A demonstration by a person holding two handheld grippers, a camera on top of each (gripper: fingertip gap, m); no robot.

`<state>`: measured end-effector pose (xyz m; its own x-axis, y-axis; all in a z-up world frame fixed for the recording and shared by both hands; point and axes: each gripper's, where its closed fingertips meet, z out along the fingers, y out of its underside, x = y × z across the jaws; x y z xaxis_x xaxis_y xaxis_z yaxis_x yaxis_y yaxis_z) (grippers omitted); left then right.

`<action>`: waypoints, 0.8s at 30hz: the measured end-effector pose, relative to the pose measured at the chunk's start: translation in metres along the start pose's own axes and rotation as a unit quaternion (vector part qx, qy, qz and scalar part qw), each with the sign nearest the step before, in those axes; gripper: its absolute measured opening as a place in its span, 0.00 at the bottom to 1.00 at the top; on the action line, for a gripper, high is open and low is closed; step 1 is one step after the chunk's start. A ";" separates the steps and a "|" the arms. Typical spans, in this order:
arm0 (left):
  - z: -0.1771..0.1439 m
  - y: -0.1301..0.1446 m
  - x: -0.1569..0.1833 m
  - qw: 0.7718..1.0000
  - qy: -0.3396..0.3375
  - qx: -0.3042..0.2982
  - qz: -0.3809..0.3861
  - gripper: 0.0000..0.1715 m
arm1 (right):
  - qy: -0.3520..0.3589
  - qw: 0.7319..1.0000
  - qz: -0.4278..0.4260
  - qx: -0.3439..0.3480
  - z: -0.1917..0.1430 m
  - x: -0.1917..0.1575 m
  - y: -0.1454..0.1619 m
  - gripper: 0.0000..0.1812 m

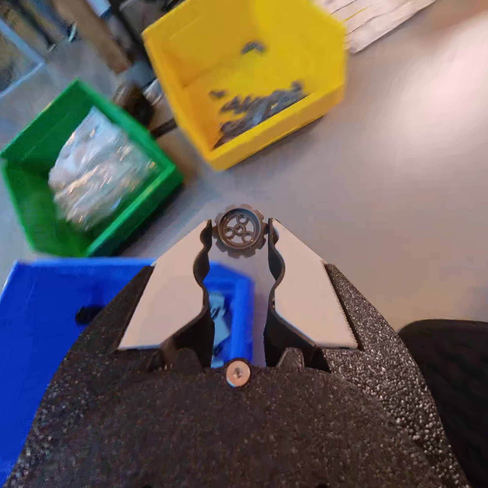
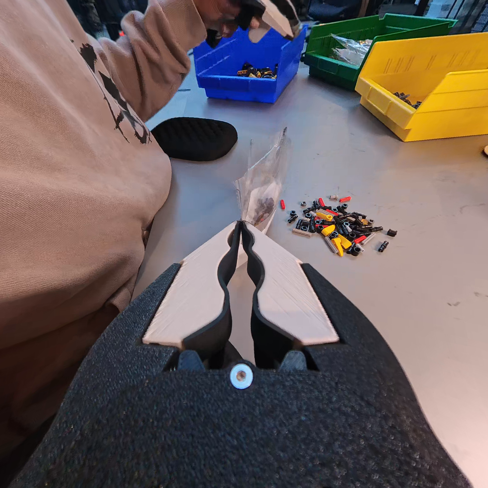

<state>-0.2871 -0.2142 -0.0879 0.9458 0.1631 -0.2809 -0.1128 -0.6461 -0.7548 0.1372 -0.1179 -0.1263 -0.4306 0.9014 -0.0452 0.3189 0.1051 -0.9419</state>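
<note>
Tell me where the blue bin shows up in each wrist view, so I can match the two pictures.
Left wrist view: blue bin sits lower left, partly behind the left gripper.
Right wrist view: blue bin sits top centre, under the far gripper.
Shared landmark: the yellow bin, beside the green bin.

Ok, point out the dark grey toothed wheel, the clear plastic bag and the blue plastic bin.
dark grey toothed wheel (image 1: pixel 239 231), left wrist view, hub.
clear plastic bag (image 2: pixel 264 182), right wrist view, middle.
blue plastic bin (image 2: pixel 237 85), right wrist view, front wall.
</note>
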 end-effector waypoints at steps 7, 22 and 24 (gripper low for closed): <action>-0.012 0.079 -0.058 0.990 -0.051 -0.065 -0.119 0.24 | 0.003 1.000 -0.008 -0.009 0.004 0.000 0.001 0.00; -0.010 -0.041 0.269 0.854 0.466 0.189 0.133 0.35 | -0.033 0.999 -0.026 -0.014 0.024 -0.001 -0.006 0.00; -0.001 -0.029 0.299 0.834 0.494 0.163 0.182 0.33 | -0.047 0.998 -0.029 -0.012 0.030 -0.003 -0.008 0.00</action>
<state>-0.0007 -0.1474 -0.1497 0.6020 -0.7982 -0.0227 -0.3728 -0.2559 -0.8919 0.1112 -0.1341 -0.1285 -0.5259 0.8502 -0.0229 0.3107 0.1670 -0.9357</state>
